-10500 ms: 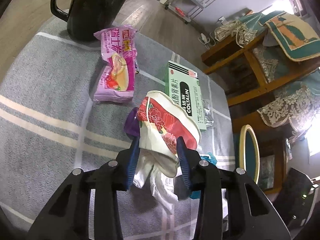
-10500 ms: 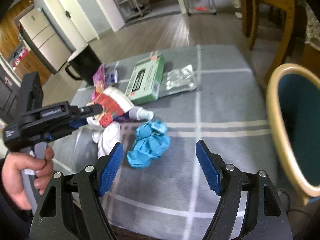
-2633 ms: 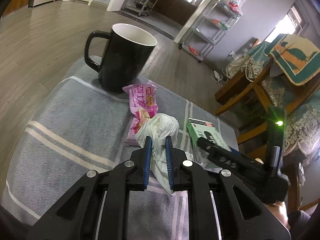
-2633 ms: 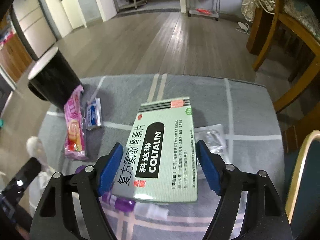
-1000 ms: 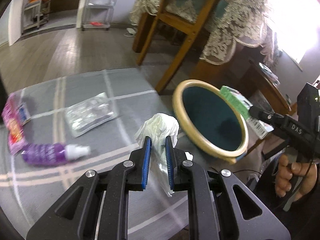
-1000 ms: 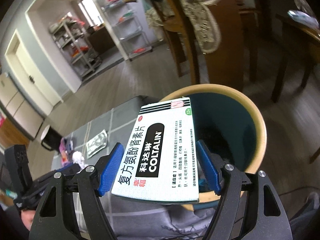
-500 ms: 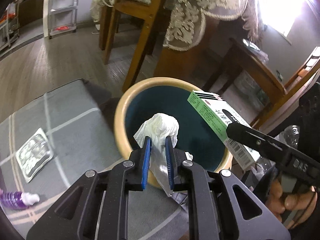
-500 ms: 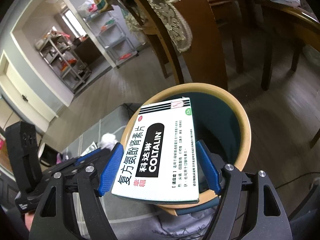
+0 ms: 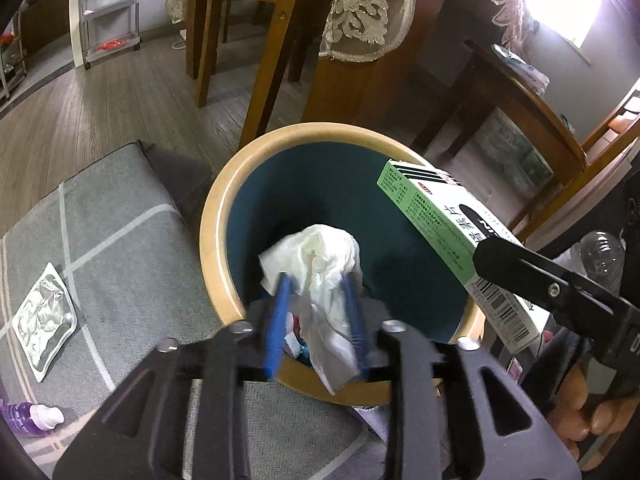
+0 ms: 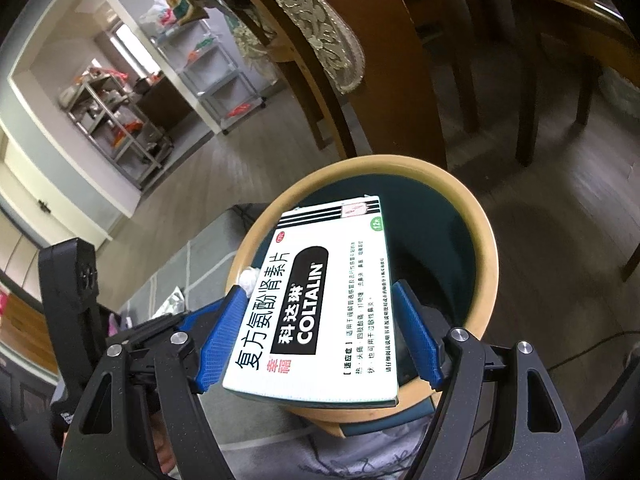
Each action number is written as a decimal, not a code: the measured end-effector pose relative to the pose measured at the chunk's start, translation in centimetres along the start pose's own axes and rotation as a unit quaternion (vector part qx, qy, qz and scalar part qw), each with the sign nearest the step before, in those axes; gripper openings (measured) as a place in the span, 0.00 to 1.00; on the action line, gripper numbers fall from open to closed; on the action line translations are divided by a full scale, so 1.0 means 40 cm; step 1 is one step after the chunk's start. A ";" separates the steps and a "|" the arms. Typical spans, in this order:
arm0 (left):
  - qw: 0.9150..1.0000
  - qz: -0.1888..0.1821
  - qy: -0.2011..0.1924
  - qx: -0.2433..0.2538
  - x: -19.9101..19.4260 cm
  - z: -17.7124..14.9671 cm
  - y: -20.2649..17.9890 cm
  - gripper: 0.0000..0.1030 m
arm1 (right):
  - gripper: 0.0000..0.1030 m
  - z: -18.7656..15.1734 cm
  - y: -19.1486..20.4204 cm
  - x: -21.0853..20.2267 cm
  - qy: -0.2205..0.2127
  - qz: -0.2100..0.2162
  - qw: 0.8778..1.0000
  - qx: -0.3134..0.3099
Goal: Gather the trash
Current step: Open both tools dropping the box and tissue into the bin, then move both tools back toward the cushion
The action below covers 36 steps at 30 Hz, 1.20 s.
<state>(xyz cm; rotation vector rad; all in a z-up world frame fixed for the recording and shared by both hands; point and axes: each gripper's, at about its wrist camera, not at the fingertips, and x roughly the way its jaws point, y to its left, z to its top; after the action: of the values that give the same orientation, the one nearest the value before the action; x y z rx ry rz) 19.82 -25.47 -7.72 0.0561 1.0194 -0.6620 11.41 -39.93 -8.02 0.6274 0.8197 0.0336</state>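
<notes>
A crumpled white tissue (image 9: 320, 248) hangs over the teal inside of a round bin with a tan rim (image 9: 212, 216). My left gripper (image 9: 316, 284) is opening; the tissue sits loosely between its blue pads, which have parted from it. My right gripper (image 10: 318, 290) is shut on a green and white medicine box (image 10: 320, 300) and holds it tilted above the bin's rim (image 10: 488, 248). The left wrist view shows the box (image 9: 440, 216) at the right, above the rim. A bit of tissue (image 10: 250, 278) peeks out beside the box.
The bin stands against a grey striped cloth (image 9: 120, 240) that bears a silver blister pack (image 9: 44, 320) and a purple bottle (image 9: 28, 420). Wooden chair legs (image 9: 272, 40) and a lace-covered table stand behind. A hand (image 9: 592, 412) holds the right gripper; a clear bottle (image 9: 600, 252) is nearby.
The left gripper swung from over the cloth to above the bin, then its pads parted from the tissue. The right gripper with the box shifted slightly further over the bin.
</notes>
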 end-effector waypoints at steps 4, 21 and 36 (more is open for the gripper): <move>1.000 0.004 -0.013 0.001 -0.023 -0.008 0.005 0.60 | 0.74 -0.004 -0.001 0.005 0.006 -0.003 1.000 0.003; 0.998 0.039 -0.026 -0.029 -0.142 -0.087 0.125 0.70 | 0.79 -0.004 0.006 0.030 0.018 -0.014 1.000 -0.002; 0.990 0.103 -0.049 -0.085 -0.315 -0.199 0.337 0.73 | 0.81 -0.016 0.060 0.006 -0.003 -0.003 0.999 -0.044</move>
<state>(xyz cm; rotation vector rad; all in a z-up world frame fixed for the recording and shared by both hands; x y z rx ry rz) 16.54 -5.80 -5.33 -0.0207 0.9566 -0.3847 11.64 -37.59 -7.24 0.5409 0.8100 0.0614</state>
